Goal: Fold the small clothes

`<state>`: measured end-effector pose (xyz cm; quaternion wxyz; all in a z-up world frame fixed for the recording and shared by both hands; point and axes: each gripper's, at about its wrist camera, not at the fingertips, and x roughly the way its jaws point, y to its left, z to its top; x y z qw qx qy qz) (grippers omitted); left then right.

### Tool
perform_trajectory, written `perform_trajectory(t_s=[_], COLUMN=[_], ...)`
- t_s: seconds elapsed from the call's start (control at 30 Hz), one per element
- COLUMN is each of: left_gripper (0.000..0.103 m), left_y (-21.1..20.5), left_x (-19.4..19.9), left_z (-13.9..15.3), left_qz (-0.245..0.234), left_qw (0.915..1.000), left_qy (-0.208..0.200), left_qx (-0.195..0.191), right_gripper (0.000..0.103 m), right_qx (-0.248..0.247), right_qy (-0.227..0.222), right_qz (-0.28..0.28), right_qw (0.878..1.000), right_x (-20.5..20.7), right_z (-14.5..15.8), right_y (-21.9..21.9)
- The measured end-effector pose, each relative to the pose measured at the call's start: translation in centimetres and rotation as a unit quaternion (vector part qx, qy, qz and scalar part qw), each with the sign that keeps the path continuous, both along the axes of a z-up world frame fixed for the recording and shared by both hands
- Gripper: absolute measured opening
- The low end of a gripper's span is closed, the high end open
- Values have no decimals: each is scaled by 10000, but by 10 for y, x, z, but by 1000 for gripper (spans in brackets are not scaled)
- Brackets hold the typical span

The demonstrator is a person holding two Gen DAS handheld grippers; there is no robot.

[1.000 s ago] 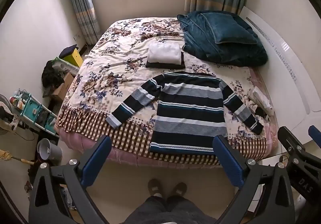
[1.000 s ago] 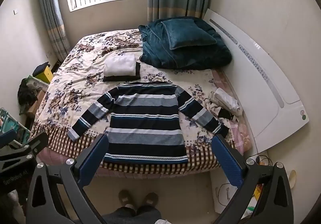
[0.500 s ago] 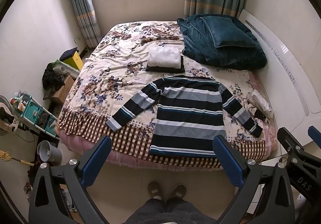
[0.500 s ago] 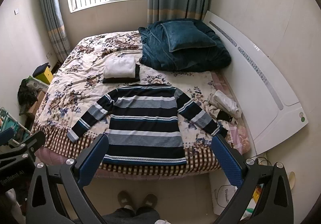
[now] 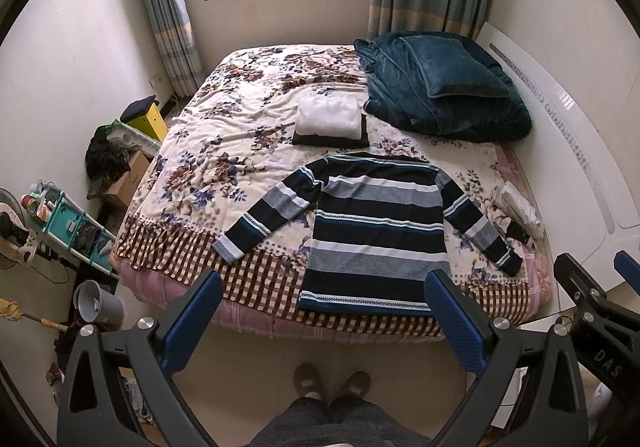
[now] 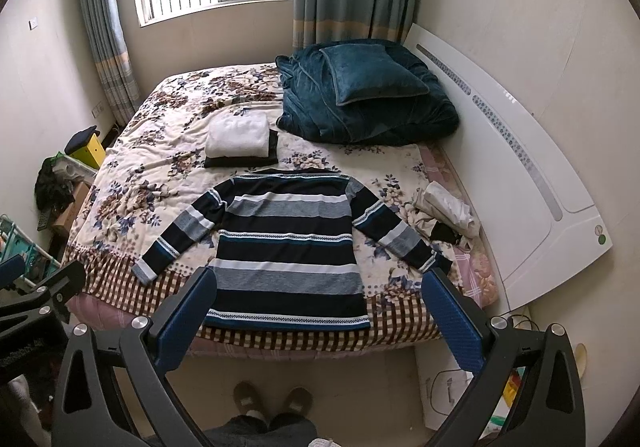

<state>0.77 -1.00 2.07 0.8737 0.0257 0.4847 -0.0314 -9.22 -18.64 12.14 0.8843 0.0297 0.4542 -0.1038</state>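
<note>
Both views drawn back slightly: striped sweater (image 5: 376,231) lies spread flat mid-frame for folding; left gripper (image 5: 324,323) and right gripper (image 6: 320,321) released, empty.

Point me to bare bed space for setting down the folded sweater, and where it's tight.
Freest patch: the floral blanket left of the white-on-black folded stack and above the striped sweater's left sleeve. Also open: the far strip below the window. Crowded: the right edge, with crumpled clothes by the headboard, and the teal bedding corner.

Striped sweater (image 5: 378,231) lies flat, sleeves spread, at the bed's (image 5: 248,119) near edge.
</note>
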Motion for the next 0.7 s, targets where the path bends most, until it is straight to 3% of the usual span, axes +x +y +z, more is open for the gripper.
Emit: perform_trajectory(t_s=[0.7], left_gripper=[103], left_y=[12], left_x=[-8], left_z=[6], left_qz=[7], left_qw=[9999], left_qy=[-106], left_qx=[-30], right_gripper=[103], right_qx=[16], right_qy=[-11], right_qz=[21], right_qw=[10000], right_x=[-3], right_z=[3], right_y=[3])
